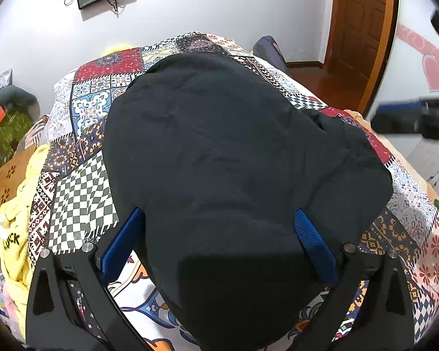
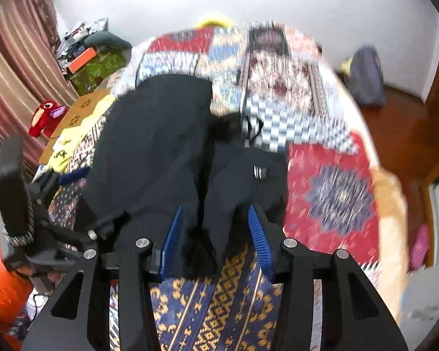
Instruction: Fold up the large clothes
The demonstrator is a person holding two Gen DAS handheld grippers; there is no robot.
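Observation:
A large black garment (image 1: 219, 131) lies spread over a patchwork quilt (image 1: 82, 199) on the bed. My left gripper (image 1: 219, 213) stands wide open astride the garment's near end, and its blue pads (image 1: 307, 234) flank the cloth without pinching it. In the right wrist view the black garment (image 2: 155, 146) is bunched into two long folds. A narrow end of it hangs between the fingers of my right gripper (image 2: 215, 209), which is open. The blue pads (image 2: 259, 239) stand clear of the cloth, with the quilt (image 2: 336, 199) showing beside it. The picture is blurred.
A yellow garment (image 1: 14, 234) and a cardboard box (image 1: 5, 181) lie at the bed's left side, near a red plush toy (image 2: 44, 114) and a striped curtain (image 2: 11, 67). A dark bag (image 2: 365, 76) sits on the wooden floor, and a brown door (image 1: 360, 29) stands beyond the bed.

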